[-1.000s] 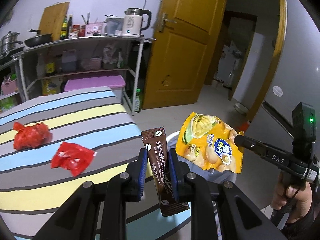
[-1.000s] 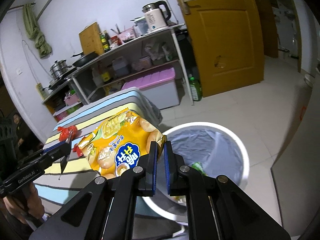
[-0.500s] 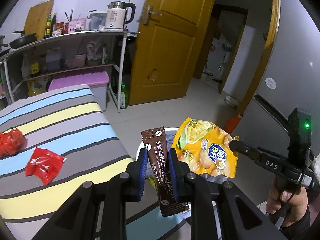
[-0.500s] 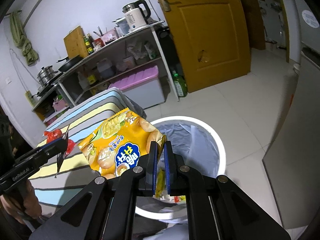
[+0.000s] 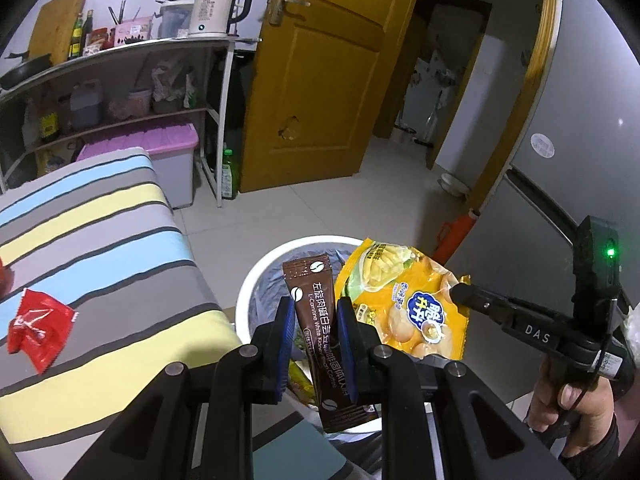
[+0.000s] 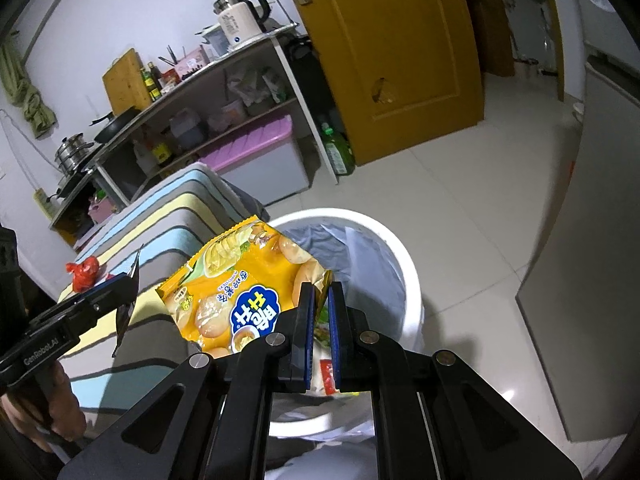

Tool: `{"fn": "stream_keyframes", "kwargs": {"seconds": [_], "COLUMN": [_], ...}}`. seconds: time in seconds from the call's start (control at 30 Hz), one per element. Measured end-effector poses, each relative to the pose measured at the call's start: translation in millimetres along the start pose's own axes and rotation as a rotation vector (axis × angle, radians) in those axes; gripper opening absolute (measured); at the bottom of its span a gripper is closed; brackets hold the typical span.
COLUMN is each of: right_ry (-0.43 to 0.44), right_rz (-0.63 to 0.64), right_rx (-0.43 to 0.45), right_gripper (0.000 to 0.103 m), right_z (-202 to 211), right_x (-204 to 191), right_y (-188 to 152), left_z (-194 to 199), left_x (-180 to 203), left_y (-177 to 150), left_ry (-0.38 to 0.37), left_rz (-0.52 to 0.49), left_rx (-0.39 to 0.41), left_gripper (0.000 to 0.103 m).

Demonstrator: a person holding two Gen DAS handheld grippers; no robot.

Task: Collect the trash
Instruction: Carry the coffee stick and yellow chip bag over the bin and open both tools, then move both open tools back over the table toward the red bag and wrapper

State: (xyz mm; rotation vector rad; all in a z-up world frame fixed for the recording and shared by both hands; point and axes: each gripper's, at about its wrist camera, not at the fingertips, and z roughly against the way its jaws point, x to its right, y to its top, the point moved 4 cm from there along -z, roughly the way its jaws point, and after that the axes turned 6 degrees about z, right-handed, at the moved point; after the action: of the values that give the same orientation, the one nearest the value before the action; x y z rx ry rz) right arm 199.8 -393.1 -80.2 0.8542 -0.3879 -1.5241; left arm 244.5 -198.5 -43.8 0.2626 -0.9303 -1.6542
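Brown and yellow wrappers hang over the white bin (image 5: 256, 276), so the step in hand looks like the drop-off: both pieces of trash are carried to the bin and not yet let go. The coffee sachet (image 5: 320, 328) stands upright, pinched across its middle by the left gripper (image 5: 316, 332), above the near rim of the bin. Just to its right, the yellow snack bag (image 5: 404, 300) is clamped at one edge by the right gripper (image 6: 319, 320), whose pads are pressed nearly together on the foil; the bag fans out to the left over the bin's near-left rim, and only part of it is above the opening. Inside the bin, a grey liner and a few scraps already show.

Next, I judge, each gripper needs to spread its pads while centred over the opening, the bag first nudged further in. Beside the bin, a red wrapper (image 5: 36, 320) and a red crumpled bag (image 6: 84, 274) lie on the striped bed (image 5: 100, 240), uncollected.
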Motion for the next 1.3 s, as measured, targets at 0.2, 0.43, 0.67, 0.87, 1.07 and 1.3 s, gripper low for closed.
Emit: {"fn": "stream_keyframes", "kwargs": {"seconds": [0.2, 0.43, 0.67, 0.87, 1.07, 1.3], "right_ry": [-0.007, 0.000, 0.005, 0.020, 0.042, 0.076], "right_rz": [-0.005, -0.001, 0.013, 0.049, 0.112, 0.191], "right_rx": [-0.026, -0.015, -0.007, 0.008, 0.033, 0.063], "right_gripper": [0.011, 0.035, 0.035, 0.035, 0.035, 0.035], "right_z": [-7.0, -8.2, -3.6, 5.0, 18.7, 32.7], "right_x": [7.3, 8.7, 2.2, -14.2, -42.2, -77.9], "right_y": [-4.6, -6.0, -3.9, -0.6, 1.1, 2.9], "left_z": [-15.5, -24.9, -17.6, -0.9, 26.4, 61.6], "left_x": [-1.9, -7.9, -8.5, -10.1, -11.2, -24.5], "left_y": [1.7, 0.5, -0.5, -1.4, -4.6, -8.3], "left_ry": [-0.023, -0.035, -0.044, -0.035, -0.022, 0.002], "left_rz": [0.005, 0.017, 0.014, 0.010, 0.003, 0.021], "left_rx": [-0.029, -0.050, -0.035, -0.002, 0.047, 0.107], "left_gripper": [0.022, 0.024, 0.027, 0.027, 0.027, 0.027]}}
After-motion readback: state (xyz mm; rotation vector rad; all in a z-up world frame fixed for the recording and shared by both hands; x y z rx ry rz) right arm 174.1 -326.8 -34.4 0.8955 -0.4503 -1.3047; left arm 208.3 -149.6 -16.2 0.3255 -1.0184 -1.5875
